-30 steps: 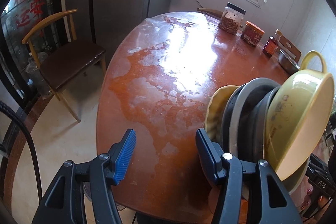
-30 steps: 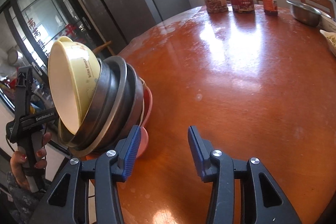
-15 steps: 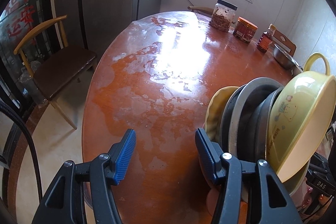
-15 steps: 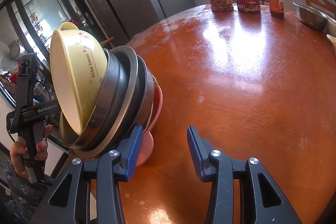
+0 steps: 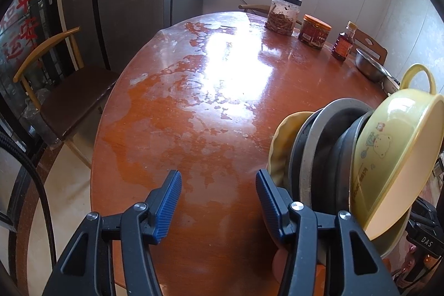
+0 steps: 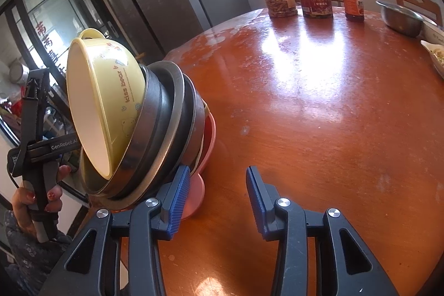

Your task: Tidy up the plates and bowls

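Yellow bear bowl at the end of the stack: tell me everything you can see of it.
The yellow bowl looks like glossy plastic, with a paler cream inside, a loop handle at its upper rim, cartoon bears and "kiss bear" printed on the outside. It is tipped on its side, nested into a dark metal bowl at the end of the tilted stack, near the table edge. Neither gripper touches it.

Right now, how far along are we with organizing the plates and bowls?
Done: the dishes are nested in one tilted stack, yellow bowl on top. In hand: nothing; the left tongs and right tongs are open beside it. Left: settling the stack; a steel bowl sits apart.
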The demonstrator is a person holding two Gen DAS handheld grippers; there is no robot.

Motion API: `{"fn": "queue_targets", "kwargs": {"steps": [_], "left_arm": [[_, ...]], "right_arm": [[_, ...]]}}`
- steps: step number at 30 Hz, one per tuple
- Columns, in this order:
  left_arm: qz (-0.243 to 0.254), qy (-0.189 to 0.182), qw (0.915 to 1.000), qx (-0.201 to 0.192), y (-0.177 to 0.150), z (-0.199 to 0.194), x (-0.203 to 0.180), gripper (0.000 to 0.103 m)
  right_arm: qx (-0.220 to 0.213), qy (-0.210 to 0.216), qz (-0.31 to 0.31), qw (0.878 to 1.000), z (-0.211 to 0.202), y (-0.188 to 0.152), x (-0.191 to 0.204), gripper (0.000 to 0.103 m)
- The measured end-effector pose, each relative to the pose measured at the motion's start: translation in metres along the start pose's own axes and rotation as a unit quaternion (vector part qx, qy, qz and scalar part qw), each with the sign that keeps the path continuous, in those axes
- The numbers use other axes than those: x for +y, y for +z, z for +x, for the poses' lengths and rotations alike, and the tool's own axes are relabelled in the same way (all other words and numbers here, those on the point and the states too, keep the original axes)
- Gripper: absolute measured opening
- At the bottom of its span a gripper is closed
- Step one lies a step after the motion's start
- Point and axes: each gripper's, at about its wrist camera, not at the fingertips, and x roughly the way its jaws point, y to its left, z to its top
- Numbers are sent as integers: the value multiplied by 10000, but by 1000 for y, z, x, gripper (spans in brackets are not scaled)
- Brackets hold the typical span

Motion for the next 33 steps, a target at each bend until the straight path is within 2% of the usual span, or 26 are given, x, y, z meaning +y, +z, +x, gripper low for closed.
{"fn": "queue_targets", "kwargs": {"steps": [14,33], "left_arm": [[297,-15,9995,74,-1,4,-39,53],[775,-179,9967,187,4,19,-114,53]], "right_arm": [[-154,-152,147,9997,-19,-6,-24,42],[-364,-430,490,9972,-59,-17,-78,40]]}}
